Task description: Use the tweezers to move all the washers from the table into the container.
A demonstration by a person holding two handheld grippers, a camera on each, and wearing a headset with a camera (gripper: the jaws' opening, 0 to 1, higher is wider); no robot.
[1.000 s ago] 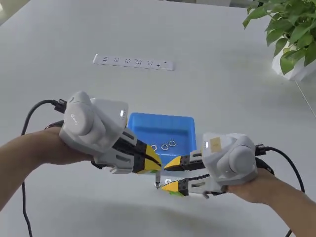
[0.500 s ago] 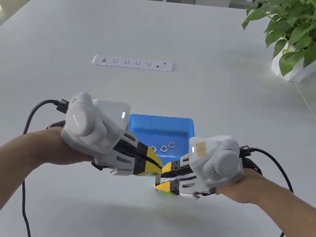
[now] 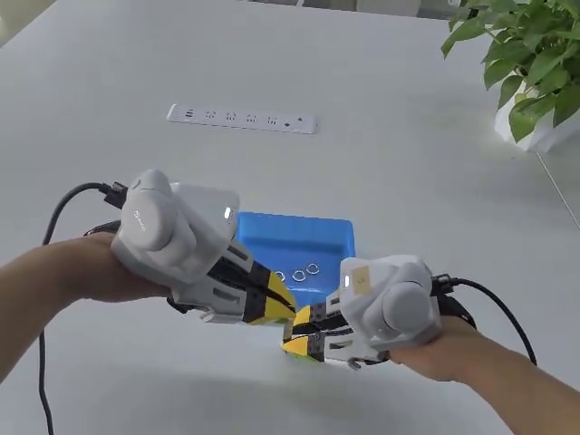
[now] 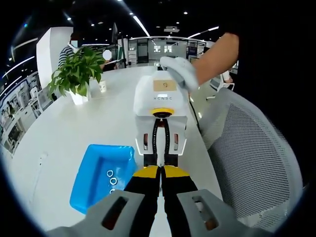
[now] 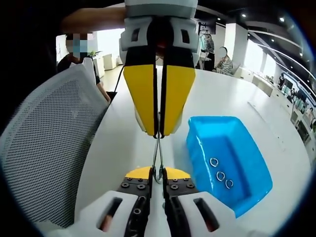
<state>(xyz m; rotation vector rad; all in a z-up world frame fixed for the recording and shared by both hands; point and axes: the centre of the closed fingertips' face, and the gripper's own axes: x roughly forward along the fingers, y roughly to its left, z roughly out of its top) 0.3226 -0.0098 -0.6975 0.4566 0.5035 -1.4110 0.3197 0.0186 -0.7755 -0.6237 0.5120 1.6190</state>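
Right gripper (image 3: 294, 333) has slid in toward the left gripper (image 3: 279, 301) over the last second. Its jaws were spread wide before and are now pinched onto the tweezers (image 5: 157, 153). The left one is clamped on the other end, so both hold the tool nose to nose. Three washers (image 5: 220, 176) sit in the container (image 3: 299, 231). The one lying by the tweezer tip earlier is hidden under the right gripper now. My guess: it's squeezing for the next pickup.
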